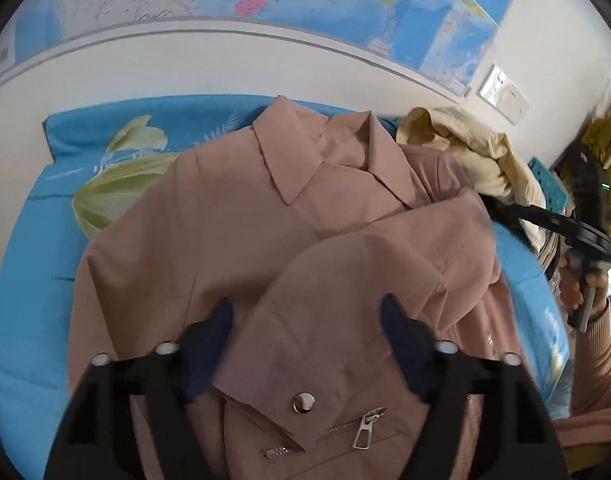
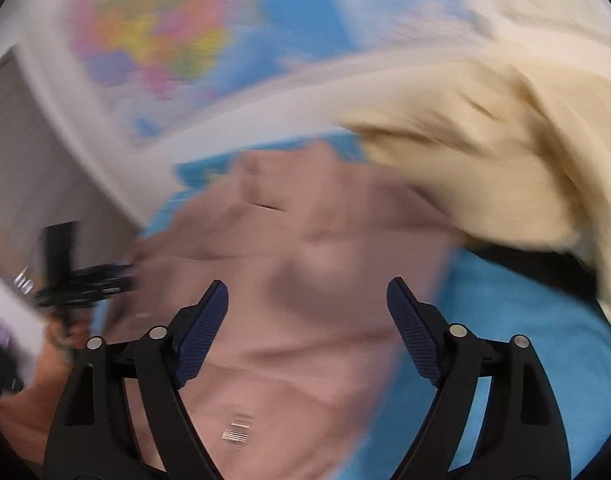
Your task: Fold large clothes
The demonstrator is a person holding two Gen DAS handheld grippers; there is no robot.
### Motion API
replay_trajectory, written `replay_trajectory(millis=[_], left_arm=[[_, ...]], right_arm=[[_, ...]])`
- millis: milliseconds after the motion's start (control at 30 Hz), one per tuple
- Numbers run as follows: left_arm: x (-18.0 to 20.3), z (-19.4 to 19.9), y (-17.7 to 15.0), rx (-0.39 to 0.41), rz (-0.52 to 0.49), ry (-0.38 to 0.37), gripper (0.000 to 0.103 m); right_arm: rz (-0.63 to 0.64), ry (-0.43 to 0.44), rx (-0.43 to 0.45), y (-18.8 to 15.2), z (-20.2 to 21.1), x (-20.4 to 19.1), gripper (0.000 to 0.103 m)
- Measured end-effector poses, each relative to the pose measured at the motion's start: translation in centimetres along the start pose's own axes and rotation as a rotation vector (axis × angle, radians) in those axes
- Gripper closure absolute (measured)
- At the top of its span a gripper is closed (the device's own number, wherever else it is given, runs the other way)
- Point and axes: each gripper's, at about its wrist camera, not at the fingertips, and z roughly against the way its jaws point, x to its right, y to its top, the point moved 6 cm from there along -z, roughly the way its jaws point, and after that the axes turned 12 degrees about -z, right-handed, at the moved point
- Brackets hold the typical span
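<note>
Pink jacket [image 1: 241, 240] is lying flat on the blue bed [image 1: 29, 288], collar pointing away from me, long axis running from the claws toward the wall. My left claw [image 1: 305, 344] is hanging wide over a sleeve folded across the front. My right claw [image 2: 307, 332] is gaping, empty, above the jacket's right edge.

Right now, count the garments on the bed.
2: the pink jacket lies spread across the blue sheet; the cream garment is bunched beside its collar. Others may be hidden.
</note>
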Motion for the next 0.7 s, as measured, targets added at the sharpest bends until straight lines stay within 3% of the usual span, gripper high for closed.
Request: replay_trajectory(millis=[100,233,267,300,367,400,433,633,667,700], left_arm=[[0.6,-1.1,0.0,-0.022,-0.111,0.037,0.014],[0.6,-4.4,0.1,-0.120,-0.202,0.135,0.016],[0.3,-5.5,0.1,-0.161,-0.211,0.165,0.021],[0.0,-5.9,0.0,-0.176,-0.215,0.177,0.037],[-0.7,-6.8,0.3,-0.199,-0.203,0.185,0.057],[-1.2,-6.9,0.6,-0.197,-0.193,0.190,0.078],[-1.6,-6.9,1.0,-0.195,-0.188,0.201,0.093],[-3.1,-5.2,5.3,-0.100,-0.227,0.275,0.091],[-2.9,-5.2,5.7,-0.088,-0.236,0.278,0.087],[-2.7,-5.3,6.1,-0.085,-0.245,0.270,0.072]], right_arm=[[-0.092,-0.042,-0.029,-1.1,-1.3,4.1,0.019],[-0.138,-0.004,-0.071,-2.2,-3.9,5.5,0.019],[-0.143,0.027,-0.081,-2.3,-4.6,5.2,0.025],[-0.152,0.058,-0.093,-2.3,-5.0,5.1,0.033],[-0.173,0.139,-0.137,-2.6,-6.2,4.6,0.079],[-0.181,0.161,-0.144,-2.6,-6.3,4.5,0.095],[-0.180,0.170,-0.150,-2.6,-6.3,4.4,0.097],[-0.104,0.072,0.011,-0.1,0.0,5.0,0.100],[-0.083,0.040,0.036,0.3,1.0,5.3,0.100],[-0.071,0.014,0.032,0.4,1.1,5.6,0.100]])
